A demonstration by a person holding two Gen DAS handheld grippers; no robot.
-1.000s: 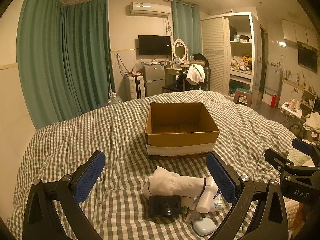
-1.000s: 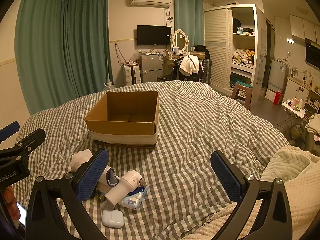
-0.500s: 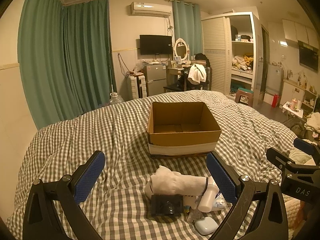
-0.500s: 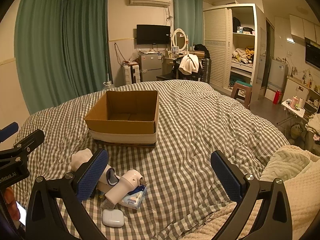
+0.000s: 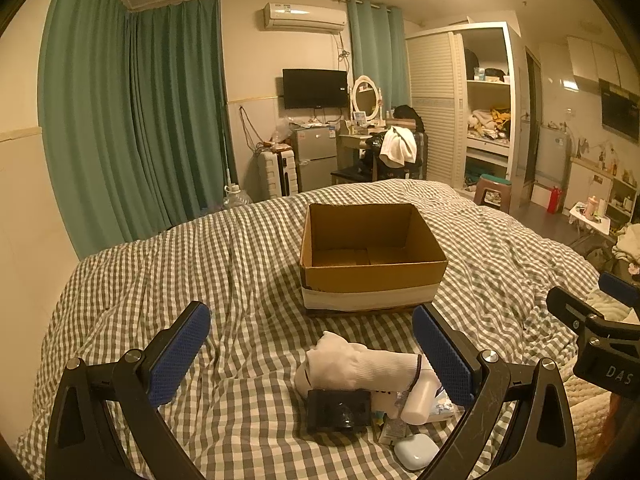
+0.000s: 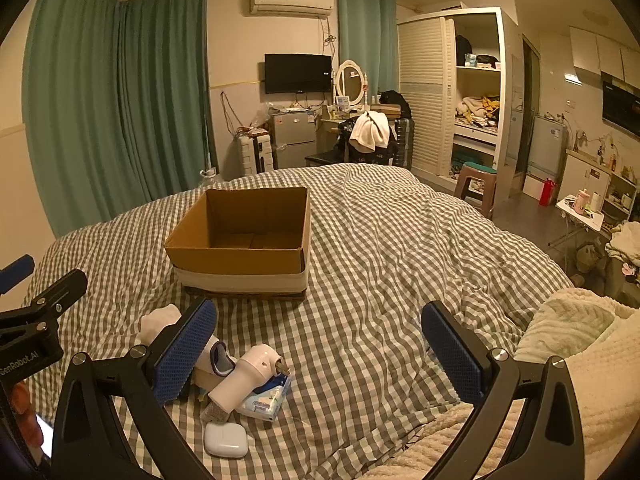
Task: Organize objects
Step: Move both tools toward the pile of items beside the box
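Note:
An open, empty cardboard box sits on the checked bed. In front of it lies a small pile: a white sock, a black box, a white bottle, a tissue pack and a white earbud case. My left gripper is open and empty, held above the pile. My right gripper is open and empty, to the right of the pile; its left finger hides part of the sock.
The checked duvet covers the whole bed. A cream fleece blanket lies at the right. Green curtains, a small fridge, a chair with clothes and a wardrobe stand beyond the bed.
Both views have shifted only slightly; the left gripper drifted a little so the box and pile sit slightly higher and rightward. Nothing was grasped or moved.

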